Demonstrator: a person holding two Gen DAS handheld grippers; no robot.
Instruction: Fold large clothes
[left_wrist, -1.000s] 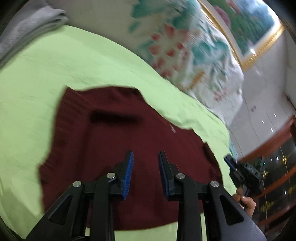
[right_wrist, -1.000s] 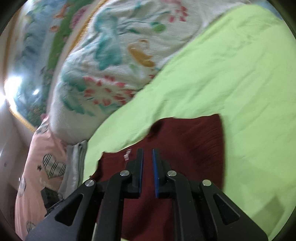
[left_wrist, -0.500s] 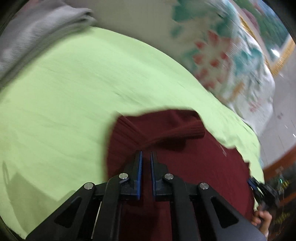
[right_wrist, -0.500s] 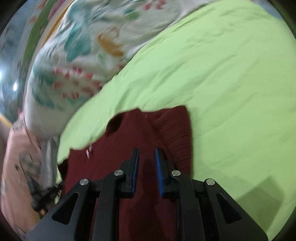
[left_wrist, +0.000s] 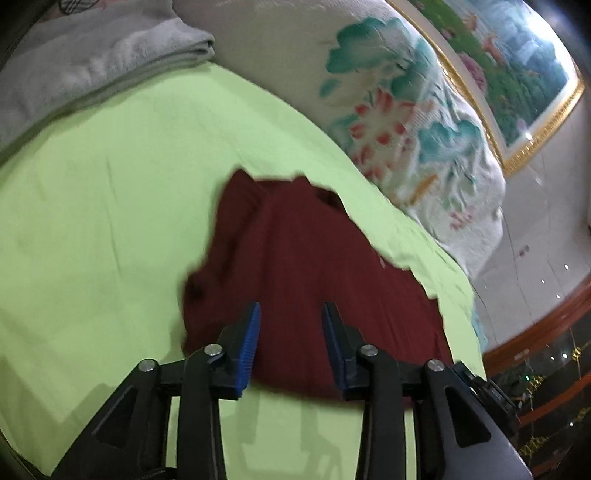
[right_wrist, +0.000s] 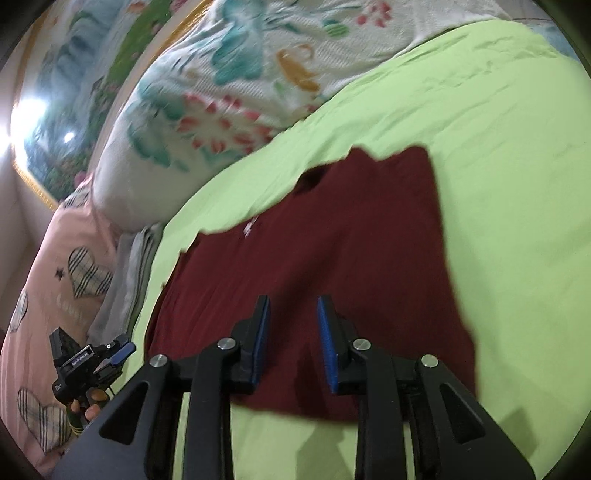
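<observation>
Left wrist view: the left hand-held gripper (left_wrist: 290, 345) tilts down over the near edge of the dark red garment (left_wrist: 306, 266), which lies flat on the green bed sheet (left_wrist: 110, 177); its jaws have just been opening, nothing gripped. Right hand-held gripper (right_wrist: 292, 339) points down likewise, jaws just parted, unclamped, floral quilt (right_wrist: 236, 74) at 11 o'clock.
</observation>
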